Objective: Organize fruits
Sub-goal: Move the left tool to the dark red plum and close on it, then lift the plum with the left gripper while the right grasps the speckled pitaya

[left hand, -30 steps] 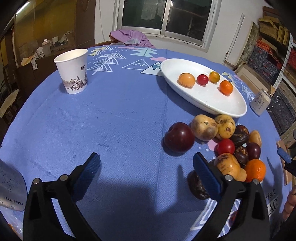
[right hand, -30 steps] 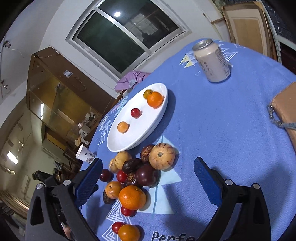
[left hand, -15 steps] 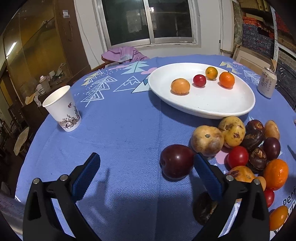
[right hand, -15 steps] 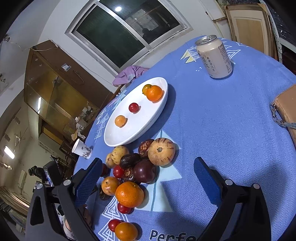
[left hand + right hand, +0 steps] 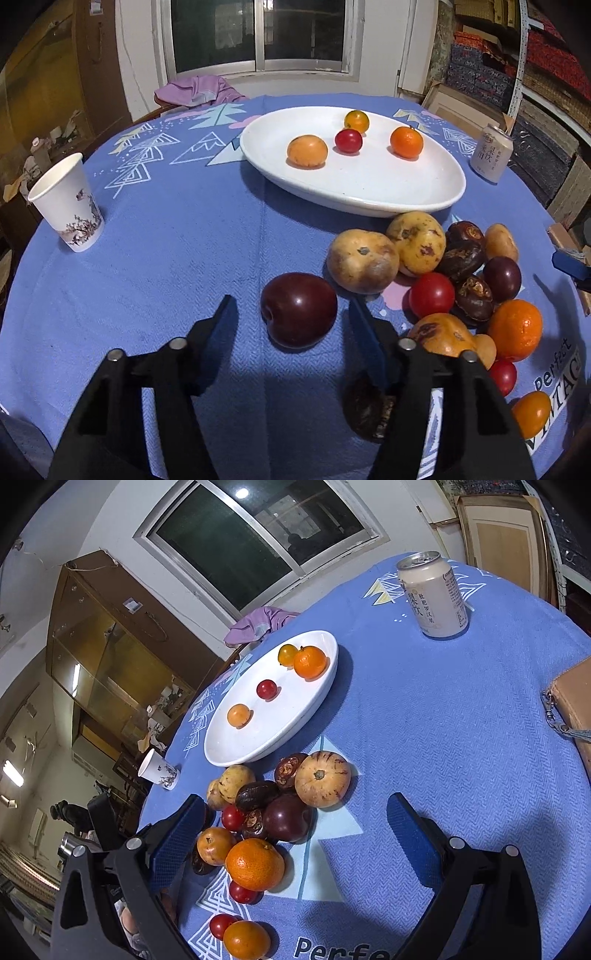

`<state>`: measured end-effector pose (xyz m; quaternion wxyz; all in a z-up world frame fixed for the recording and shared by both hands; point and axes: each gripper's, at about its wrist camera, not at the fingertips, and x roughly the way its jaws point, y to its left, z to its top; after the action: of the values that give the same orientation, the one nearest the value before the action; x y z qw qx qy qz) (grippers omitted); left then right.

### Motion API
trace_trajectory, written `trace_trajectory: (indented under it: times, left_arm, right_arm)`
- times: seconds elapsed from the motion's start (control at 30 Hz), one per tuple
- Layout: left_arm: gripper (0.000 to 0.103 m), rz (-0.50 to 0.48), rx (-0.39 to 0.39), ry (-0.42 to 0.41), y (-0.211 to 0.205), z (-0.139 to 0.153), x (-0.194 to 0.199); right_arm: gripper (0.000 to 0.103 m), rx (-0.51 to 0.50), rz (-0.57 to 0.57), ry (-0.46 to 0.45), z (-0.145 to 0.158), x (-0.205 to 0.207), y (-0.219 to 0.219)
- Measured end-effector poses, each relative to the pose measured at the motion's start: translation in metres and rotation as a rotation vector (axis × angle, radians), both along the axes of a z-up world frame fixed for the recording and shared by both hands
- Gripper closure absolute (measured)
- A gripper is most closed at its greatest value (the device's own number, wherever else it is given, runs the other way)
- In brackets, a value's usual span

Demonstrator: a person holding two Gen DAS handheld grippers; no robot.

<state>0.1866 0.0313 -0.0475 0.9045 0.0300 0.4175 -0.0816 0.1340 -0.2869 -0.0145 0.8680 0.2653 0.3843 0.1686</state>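
The left gripper (image 5: pixel 290 314) is closing its fingers around the dark plum (image 5: pixel 298 309) without touching yet, while the right gripper (image 5: pixel 295 823) hovers with fingers wide.

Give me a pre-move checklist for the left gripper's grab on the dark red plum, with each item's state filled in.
1. Dark red plum sits between the left gripper fingers: ok.
2. Pads pressing on the plum: not ok; the jaws are closing, with gaps on both sides.
3. Plum clear of the yellow-brown fruit beside it: ok, a small gap shows.
4. Free room on the white dish: ok; only four small fruits lie in it.
5. Right gripper out of the way: ok; open, holding nothing, over the fruit pile.
6. Paper cup off the path to the dish: ok, far off to the side.
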Motion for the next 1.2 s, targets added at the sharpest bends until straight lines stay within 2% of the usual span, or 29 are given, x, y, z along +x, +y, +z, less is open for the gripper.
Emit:
trace_trajectory:
  times: [0.1, 0.2, 0.37, 0.53, 0.7, 0.87, 1.0, 1.07, 1.2]
  left_arm:
    - [0.054, 0.001, -0.006, 0.001, 0.001, -0.001, 0.0]
    - [0.057, 0.008, -0.016, 0.001, 0.003, -0.001, 0.001]
    - [0.058, 0.068, 0.001, -0.06, 0.011, 0.01, -0.005]
    - [0.058, 0.104, -0.049, -0.059, 0.025, 0.015, -0.007]
    - [0.058, 0.072, -0.075, -0.019, 0.021, 0.009, -0.004]
    - [0.057, 0.038, -0.059, 0.017, 0.011, 0.001, -0.002]
    - [0.056, 0.027, -0.045, 0.03, 0.006, -0.003, 0.0]
    - [0.056, 0.029, -0.058, 0.036, 0.007, -0.004, 0.002]
    - [0.056, 0.042, -0.105, 0.041, 0.015, -0.004, 0.009]
  right_arm:
    - [0.003, -0.005, -0.005, 0.003, -0.001, 0.001, -0.002]
    - [0.003, -0.022, -0.007, 0.005, -0.003, 0.003, -0.002]
    - [0.003, -0.101, 0.008, -0.003, -0.004, 0.007, 0.005]
    - [0.004, -0.144, 0.018, 0.024, -0.011, 0.015, 0.009]
    - [0.019, -0.176, 0.032, 0.035, -0.014, 0.028, 0.014]
    - [0.037, -0.134, 0.068, 0.093, -0.028, 0.043, 0.019]
    - [0.041, -0.129, 0.068, 0.098, -0.031, 0.05, 0.021]
    - [0.046, -0.148, 0.067, 0.092, -0.032, 0.051, 0.023]
    - [0.05, -0.214, 0.068, 0.069, -0.031, 0.049, 0.032]
